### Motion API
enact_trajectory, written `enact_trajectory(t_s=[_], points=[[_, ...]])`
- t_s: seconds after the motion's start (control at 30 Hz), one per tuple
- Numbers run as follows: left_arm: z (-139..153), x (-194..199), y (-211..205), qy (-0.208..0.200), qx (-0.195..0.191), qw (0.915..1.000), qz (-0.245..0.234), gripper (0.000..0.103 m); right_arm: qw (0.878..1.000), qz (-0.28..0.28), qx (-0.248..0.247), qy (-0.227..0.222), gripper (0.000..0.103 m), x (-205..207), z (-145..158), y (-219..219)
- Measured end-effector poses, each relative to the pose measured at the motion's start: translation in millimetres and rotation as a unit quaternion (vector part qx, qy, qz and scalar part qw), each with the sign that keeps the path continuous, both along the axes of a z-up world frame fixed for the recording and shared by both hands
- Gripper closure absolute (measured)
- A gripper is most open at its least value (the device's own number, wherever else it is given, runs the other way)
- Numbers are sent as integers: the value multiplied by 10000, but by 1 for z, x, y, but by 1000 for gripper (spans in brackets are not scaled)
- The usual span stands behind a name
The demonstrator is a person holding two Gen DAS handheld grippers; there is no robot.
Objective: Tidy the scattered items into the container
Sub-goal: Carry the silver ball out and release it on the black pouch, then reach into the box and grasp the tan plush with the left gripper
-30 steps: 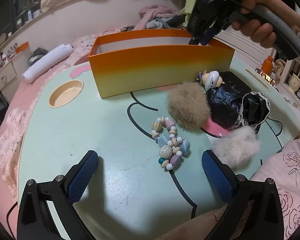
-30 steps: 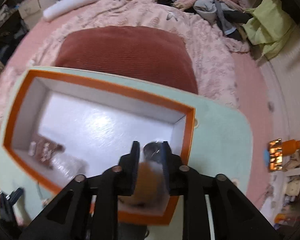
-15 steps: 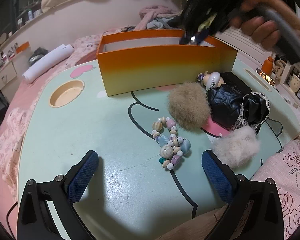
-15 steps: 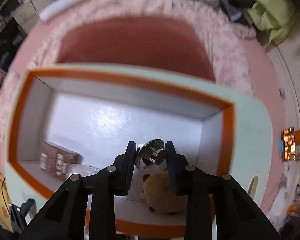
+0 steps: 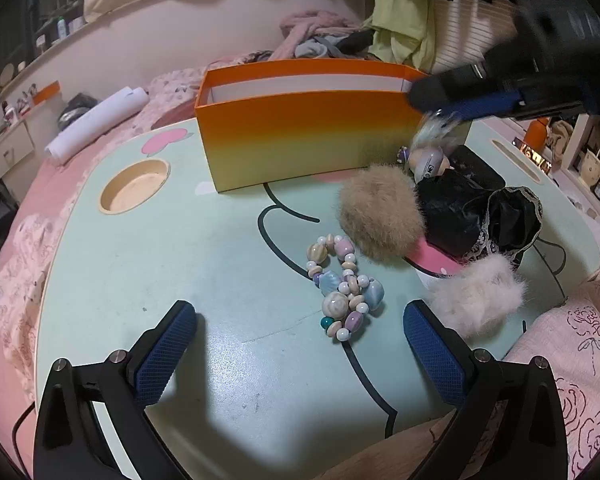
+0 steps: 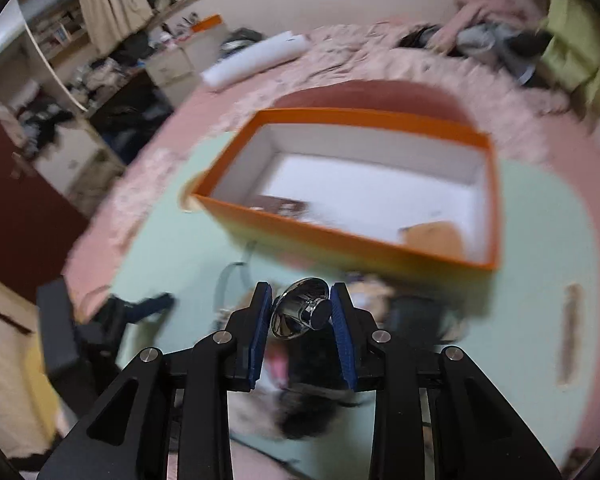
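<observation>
The orange box (image 5: 308,144) stands at the back of the mint table (image 5: 180,264). Before it lie a bead bracelet (image 5: 342,284), a tan pompom (image 5: 380,212), a white pompom (image 5: 476,300), black lace cloth (image 5: 480,216) and a small figurine (image 5: 426,162). My left gripper (image 5: 300,332) is open, low over the table, just short of the bracelet. My right gripper (image 6: 300,312) hovers blurred by the box's right corner, above the figurine. A shiny metal knob (image 6: 296,316) sits between its pads, and the jaws are opening slightly. Inside the box (image 6: 340,236) lie a brown packet (image 6: 278,204) and a tan plush (image 6: 432,236).
A round cup recess (image 5: 134,186) is sunk into the table at the left. A white paper roll (image 5: 96,124) and piled clothes (image 5: 316,36) lie on the pink bedding behind. Bedding borders the table's right edge.
The tan plush dropped from my right gripper into the box. That gripper then swung back and right, off the box, still carrying the metal knob. The box shifted slightly; my left gripper stayed put.
</observation>
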State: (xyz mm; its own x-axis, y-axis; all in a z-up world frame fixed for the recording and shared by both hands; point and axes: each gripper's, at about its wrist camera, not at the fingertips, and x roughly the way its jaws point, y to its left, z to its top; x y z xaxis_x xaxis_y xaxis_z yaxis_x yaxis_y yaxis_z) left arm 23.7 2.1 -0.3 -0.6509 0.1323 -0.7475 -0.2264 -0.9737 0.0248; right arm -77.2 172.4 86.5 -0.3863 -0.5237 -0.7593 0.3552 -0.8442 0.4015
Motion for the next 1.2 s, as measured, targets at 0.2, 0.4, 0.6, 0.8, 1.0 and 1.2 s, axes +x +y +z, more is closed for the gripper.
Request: enact_trajectory(t_s=[0.2,0.4,0.6,0.8,1.0,1.2], points=[[0,0,-1,-2,2,10000,-3,0,9943,-649,-668,522,41,13,17,14],[1,-1,-5,-16,46,10000,58,0,9872,-1138,456,1023,41,65,1,33],[20,-10,-25,-40,759,9971,67,0,9813,-1382,864,1026,41,91,-40,45],[87,-39,-8,351,767,9964,-125,0,9730,-1434,1371,1177,31,80,-72,33],[117,-112,35,-82,196,9998,-47,0,9710,-1306,1573,1241,24,72,-85,19],[95,-147,52,-547,201,9982,121,0,9713,-1333,1517,1259,23,68,-90,25]])
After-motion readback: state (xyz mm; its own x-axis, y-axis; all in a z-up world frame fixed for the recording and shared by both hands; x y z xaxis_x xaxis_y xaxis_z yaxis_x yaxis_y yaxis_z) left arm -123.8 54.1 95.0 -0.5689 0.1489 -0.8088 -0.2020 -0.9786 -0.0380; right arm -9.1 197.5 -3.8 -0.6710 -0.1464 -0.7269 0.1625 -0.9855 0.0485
